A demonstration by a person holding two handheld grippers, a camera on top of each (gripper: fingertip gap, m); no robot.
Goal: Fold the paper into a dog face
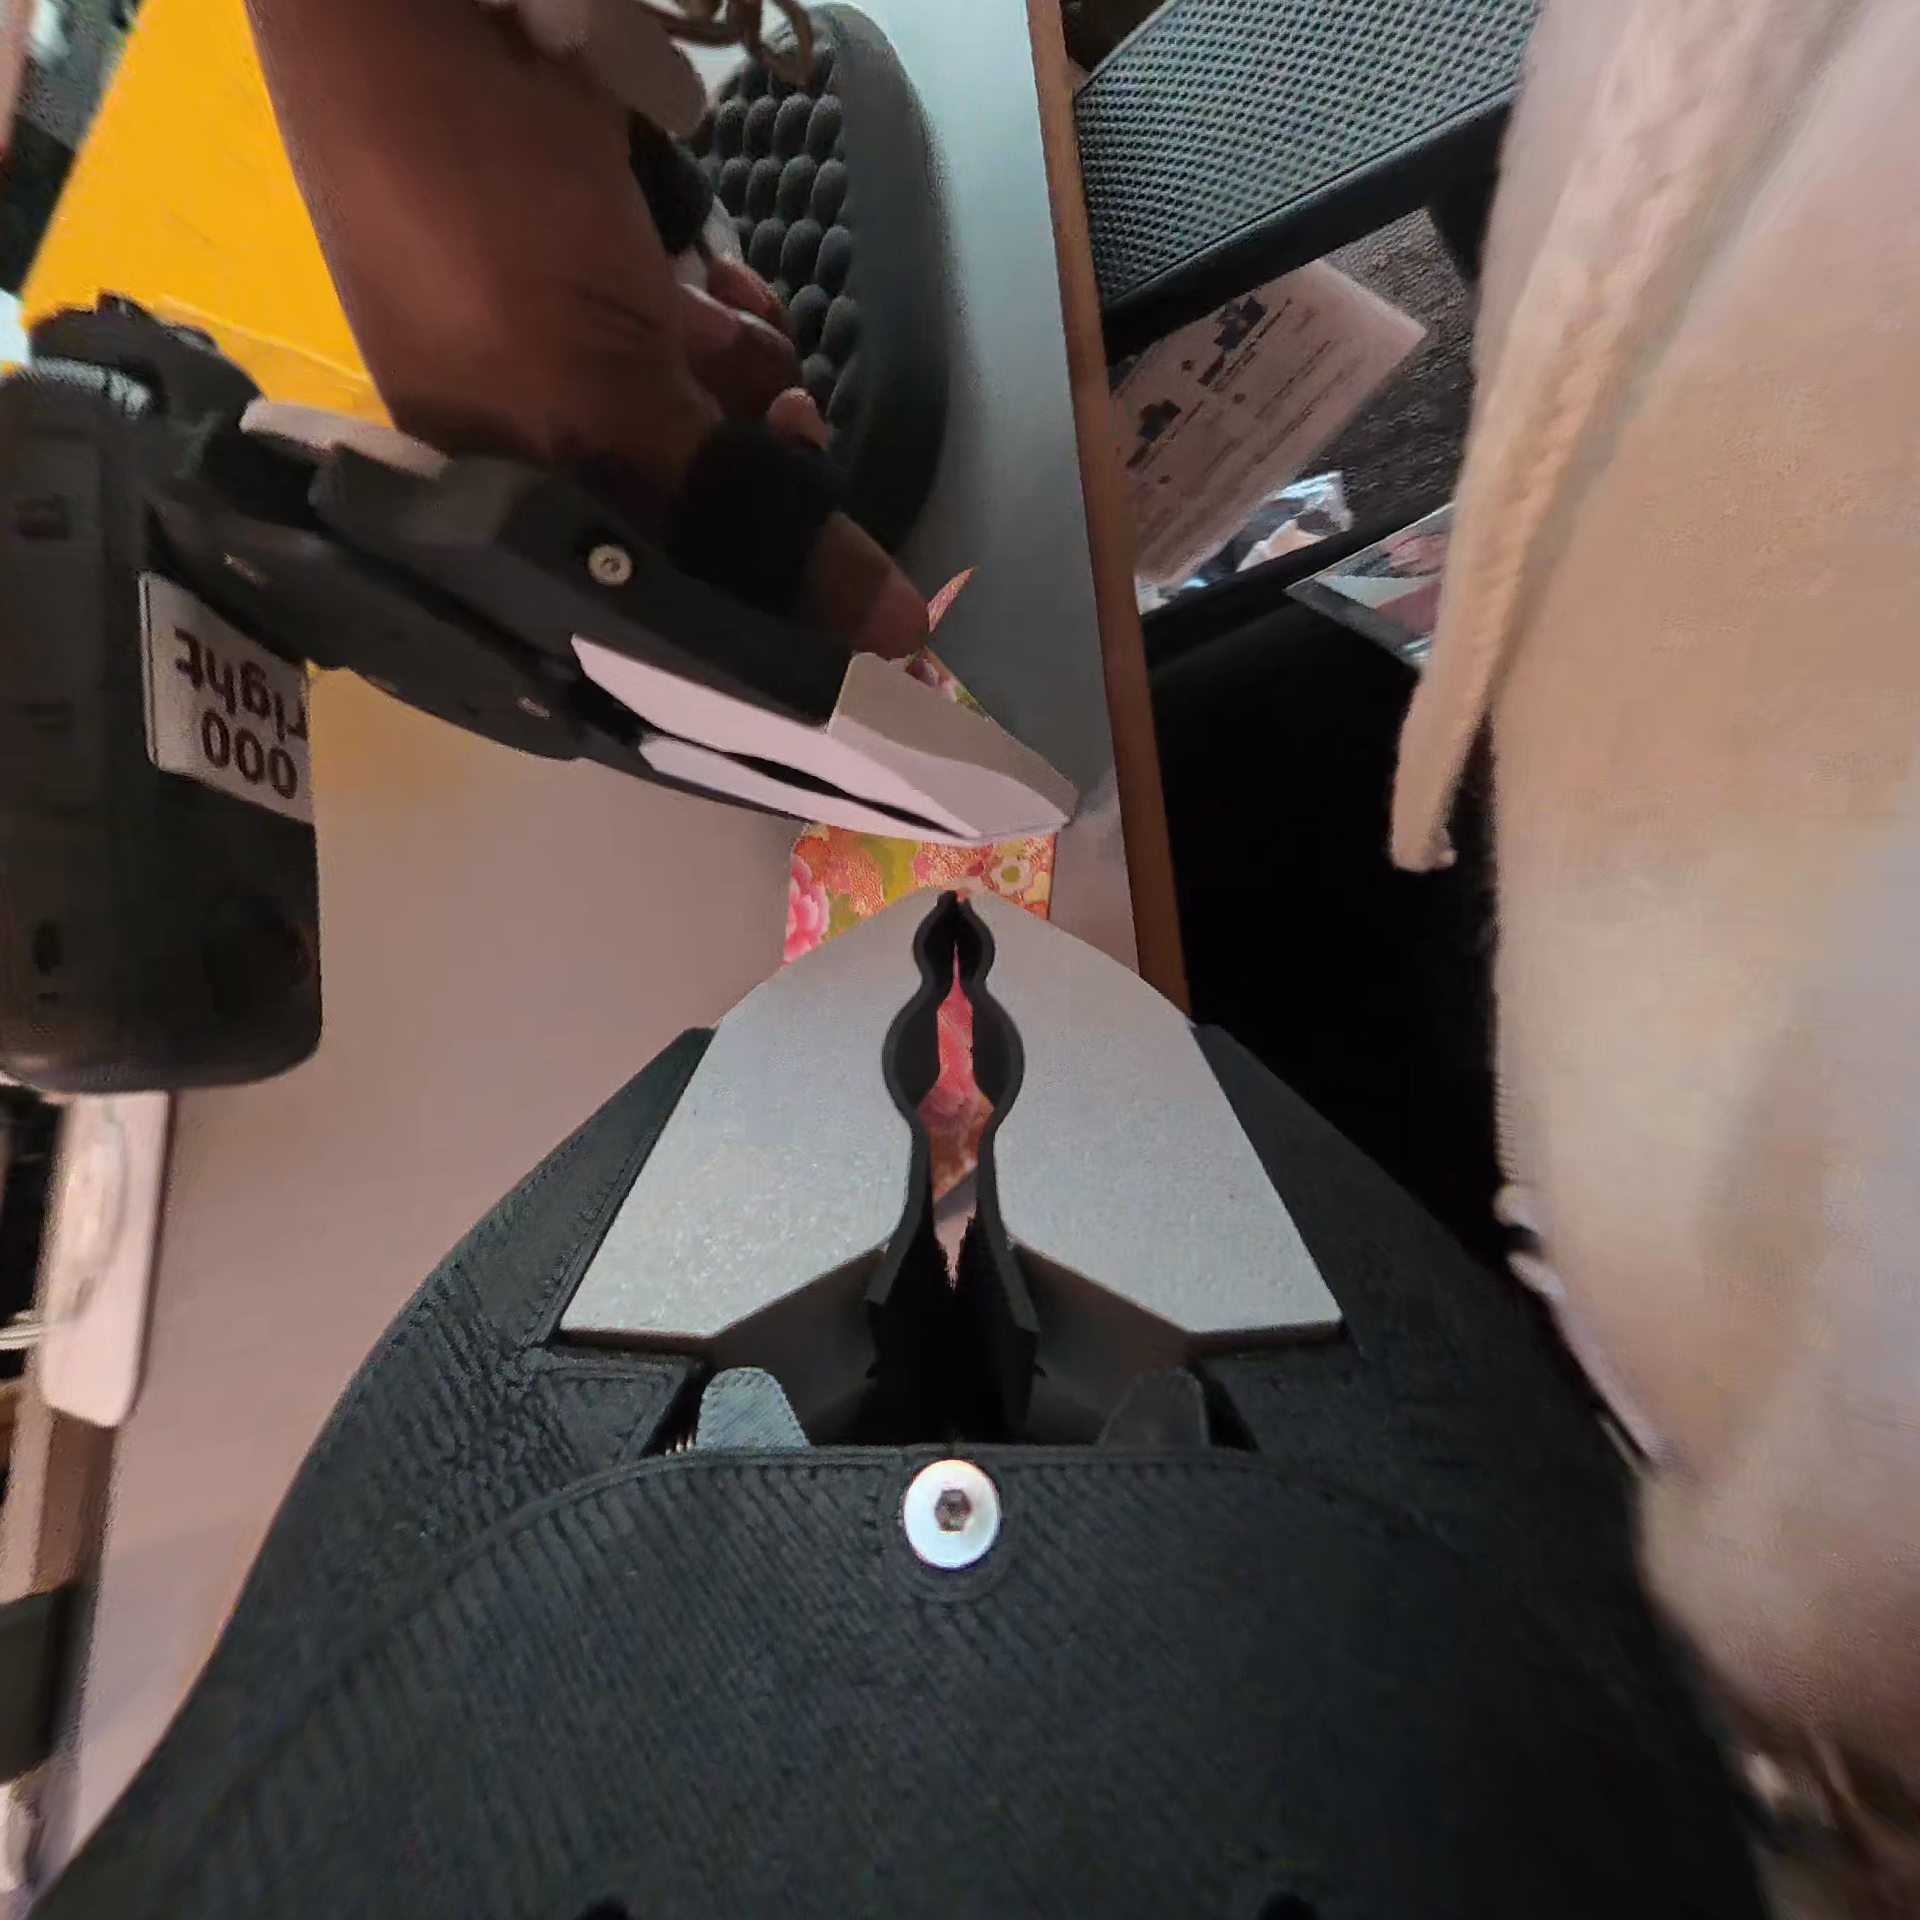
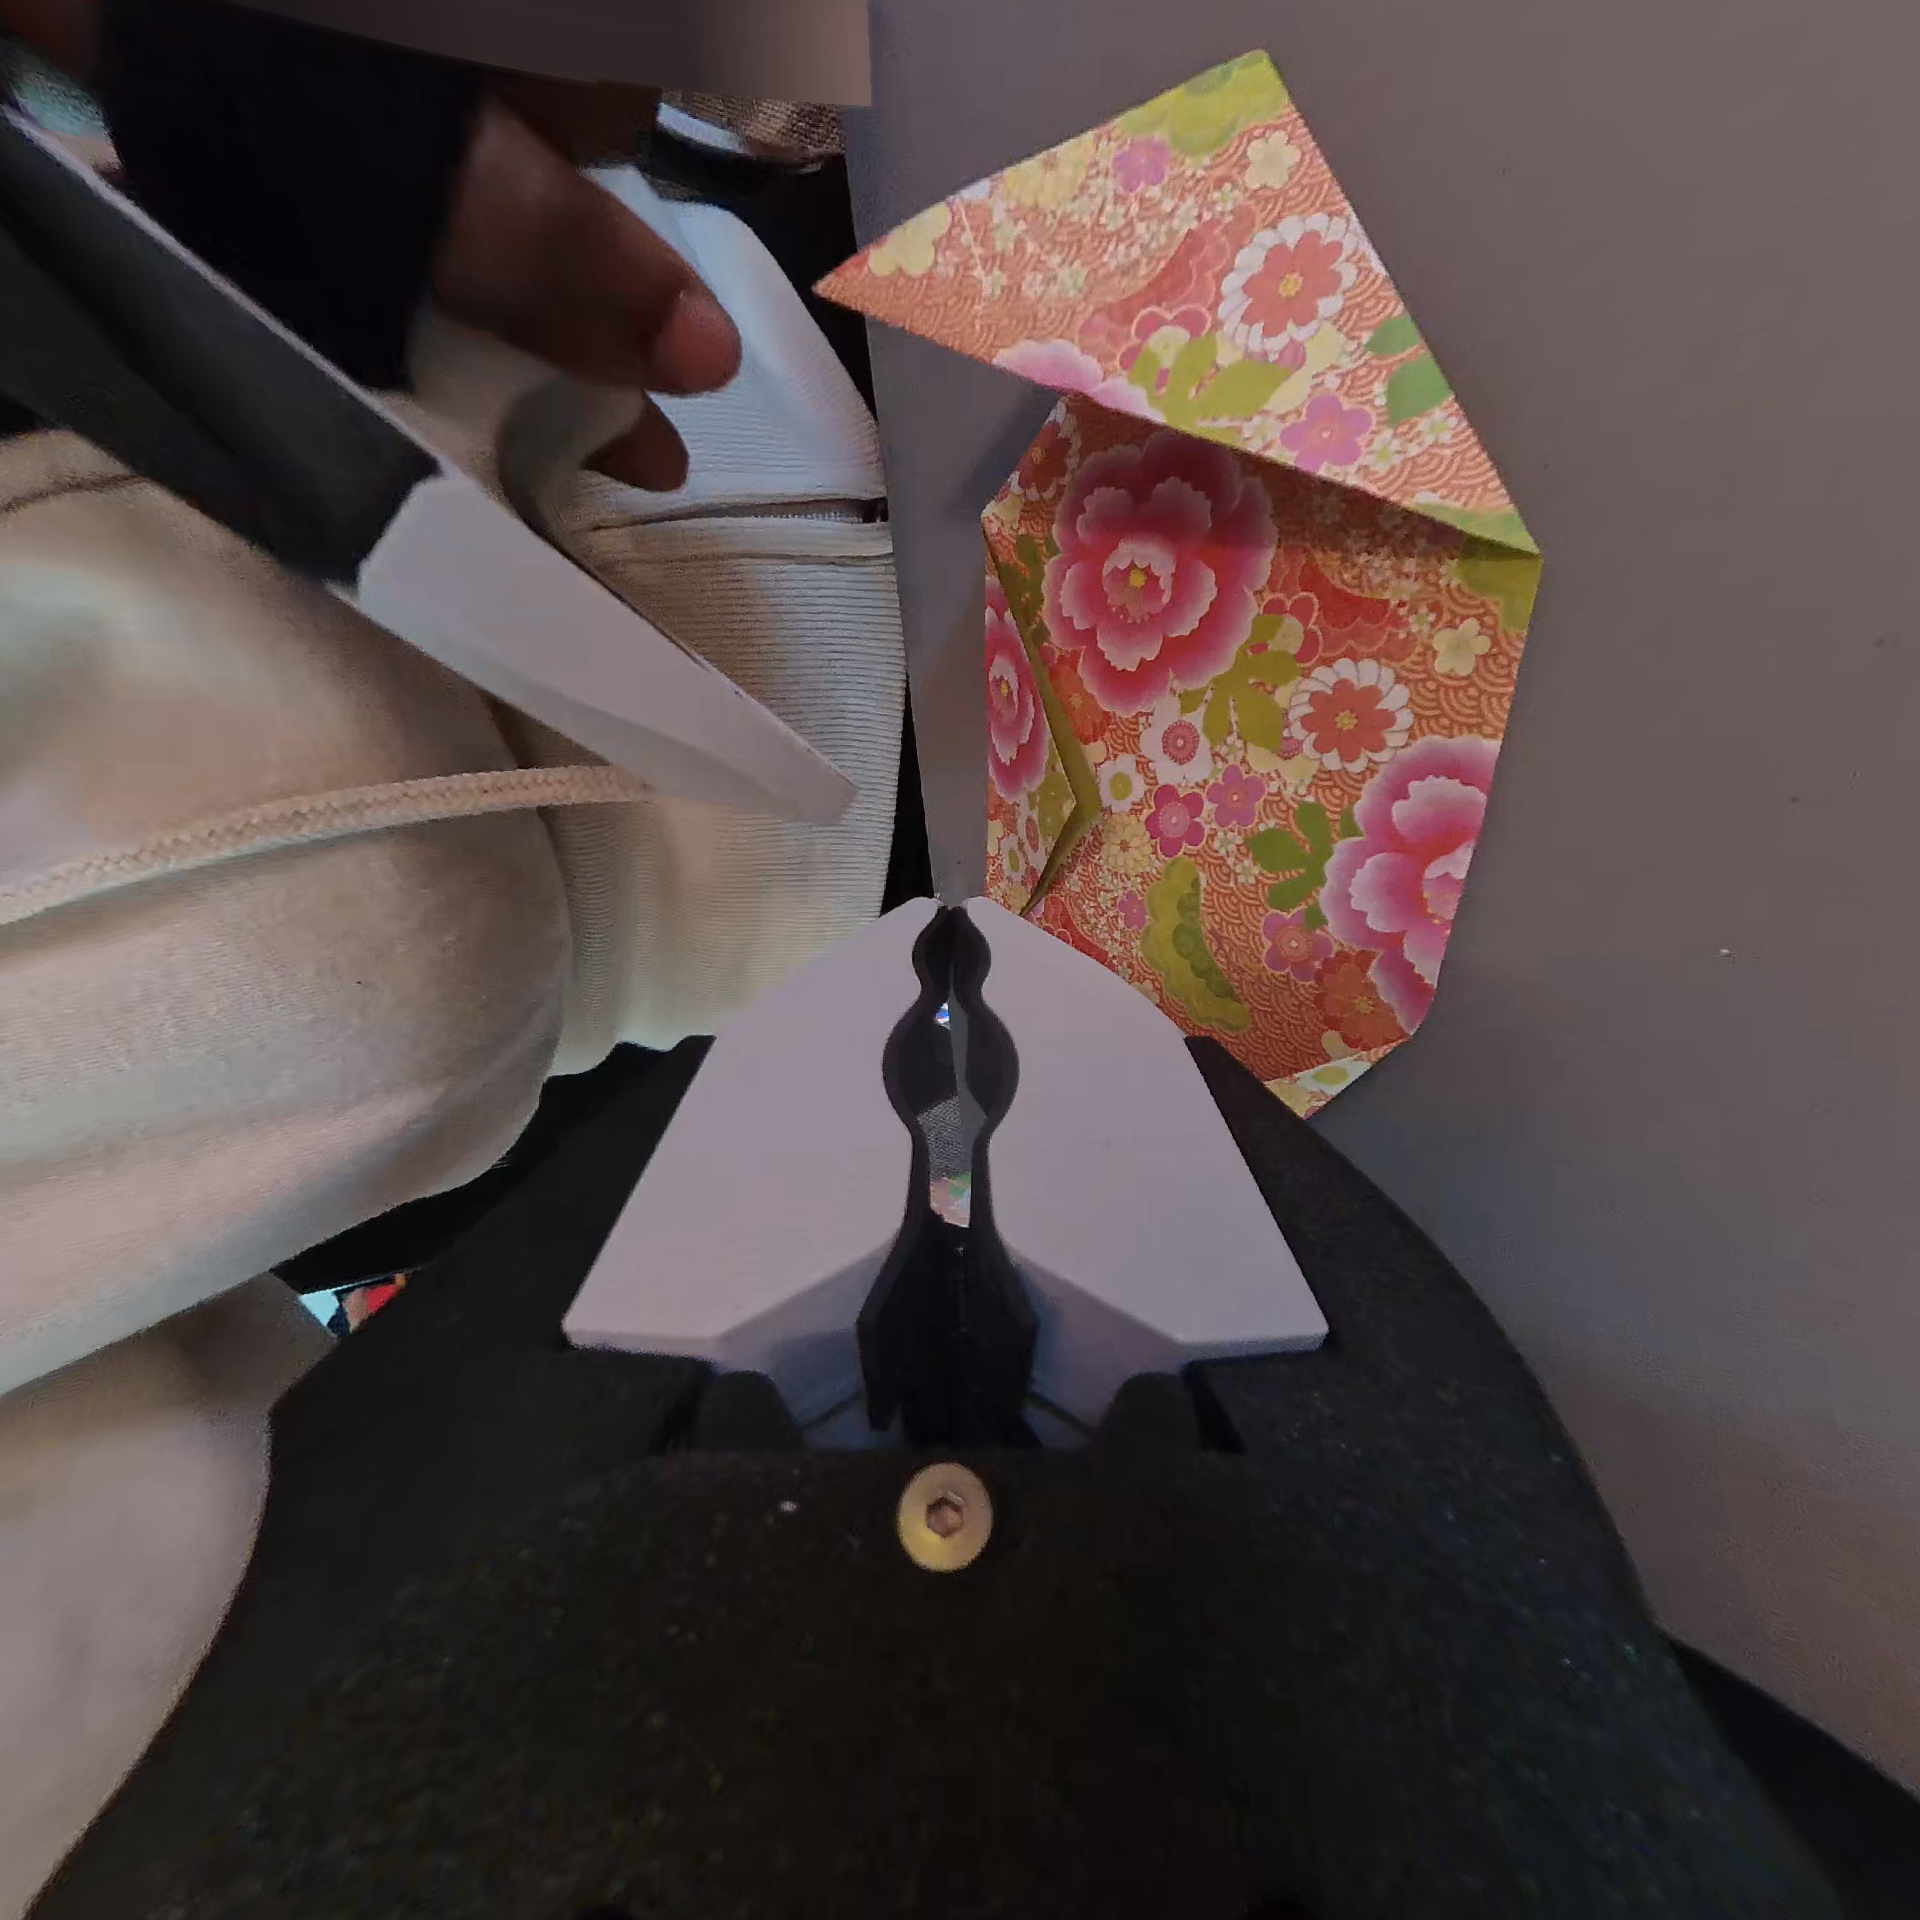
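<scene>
The floral paper (image 2: 1247, 727) lies folded on the grey table (image 2: 1714, 935), with one pointed flap (image 2: 1195, 312) standing up at its far end. My right gripper (image 2: 951, 909) is shut, its tips at the paper's left edge near the table edge; nothing shows between them. In the left wrist view it (image 1: 1023, 826) comes in from the left over the paper (image 1: 914, 868). My left gripper (image 1: 951, 904) is shut and hovers just above the paper, which shows through the gap behind its tips. In the right wrist view it (image 2: 831, 800) points in from the upper left.
The table's wooden edge strip (image 1: 1101, 520) runs close beside the paper. Beyond it are a black mesh chair (image 1: 1247, 125) and loose cards (image 1: 1257, 416) lower down. A person's cream clothing (image 2: 260, 935) is right by the edge. A yellow surface (image 1: 156, 208) lies at far left. One gripper's finger ends stand about 4 cm off the other's.
</scene>
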